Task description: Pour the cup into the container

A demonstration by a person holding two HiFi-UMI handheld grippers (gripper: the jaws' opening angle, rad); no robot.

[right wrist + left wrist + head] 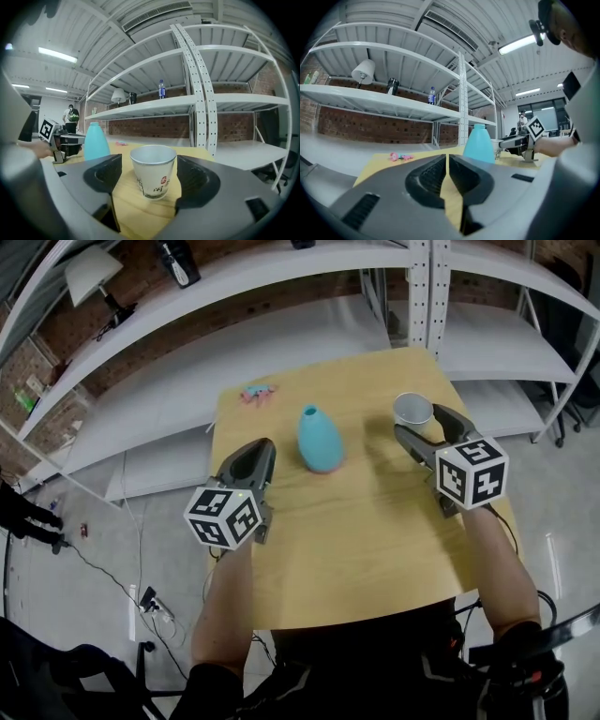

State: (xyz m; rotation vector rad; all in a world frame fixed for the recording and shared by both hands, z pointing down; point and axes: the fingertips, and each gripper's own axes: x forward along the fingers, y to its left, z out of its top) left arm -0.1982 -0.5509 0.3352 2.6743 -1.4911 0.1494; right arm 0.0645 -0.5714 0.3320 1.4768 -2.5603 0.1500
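Note:
A white paper cup [412, 409] with red print stands upright on the wooden table [356, 549], at its far right. My right gripper [422, 424] is open, one jaw on each side of the cup [153, 171], with a gap between both pads and the cup wall. The cup's inside is not visible. The container is a teal narrow-necked vase [320, 439], upright at the table's middle. My left gripper [262, 451] is shut with nothing in it, just left of the vase [479, 143], which rises behind its jaws.
A small pink object [257, 394] lies at the table's far left corner. White metal shelving [412, 296] runs behind the table, with a lamp [92, 270] and a dark bottle [178, 262] on it. Cables lie on the floor to the left.

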